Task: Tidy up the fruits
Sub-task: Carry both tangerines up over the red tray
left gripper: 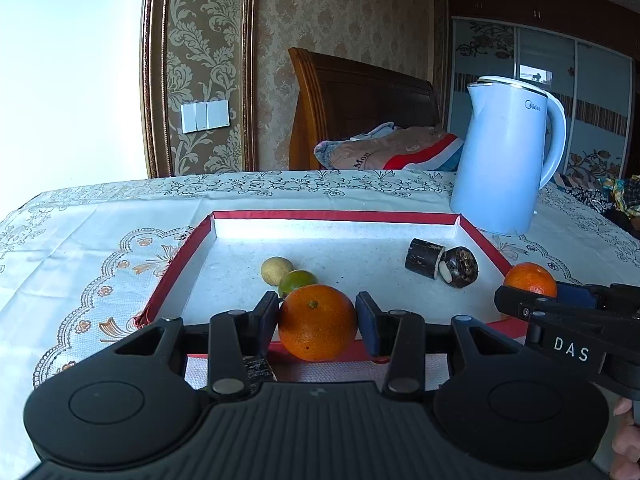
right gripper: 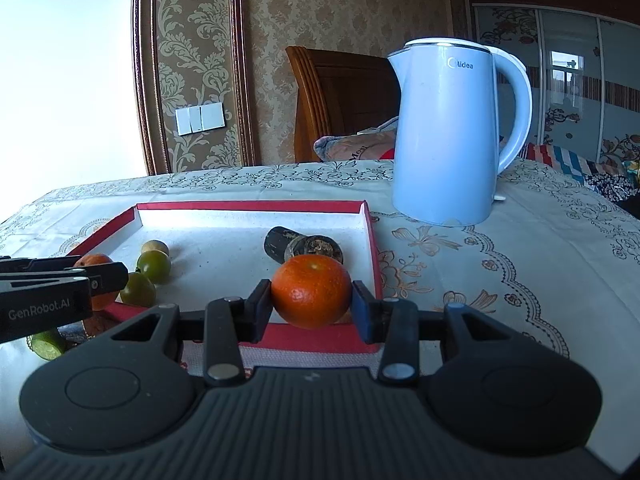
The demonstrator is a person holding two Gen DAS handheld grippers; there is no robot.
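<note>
My left gripper [left gripper: 317,320] is shut on a large orange [left gripper: 317,322] and holds it over the near rim of a red-edged white tray [left gripper: 340,218]. My right gripper [right gripper: 312,300] is shut on a smaller orange [right gripper: 311,291] above the tray's near right corner [right gripper: 370,240]; that orange also shows at the right of the left wrist view [left gripper: 530,278]. In the tray lie a yellowish fruit [left gripper: 275,270], a green fruit [left gripper: 298,282] and two dark cane pieces [left gripper: 442,266]. A second green fruit [right gripper: 138,290] shows in the right wrist view.
A pale blue kettle [left gripper: 504,156] stands on the lace tablecloth [left gripper: 100,248] behind the tray's far right corner. A cut green fruit [right gripper: 48,344] and a dark piece [left gripper: 260,368] lie in front of the tray. A wooden headboard and bedding are beyond the table.
</note>
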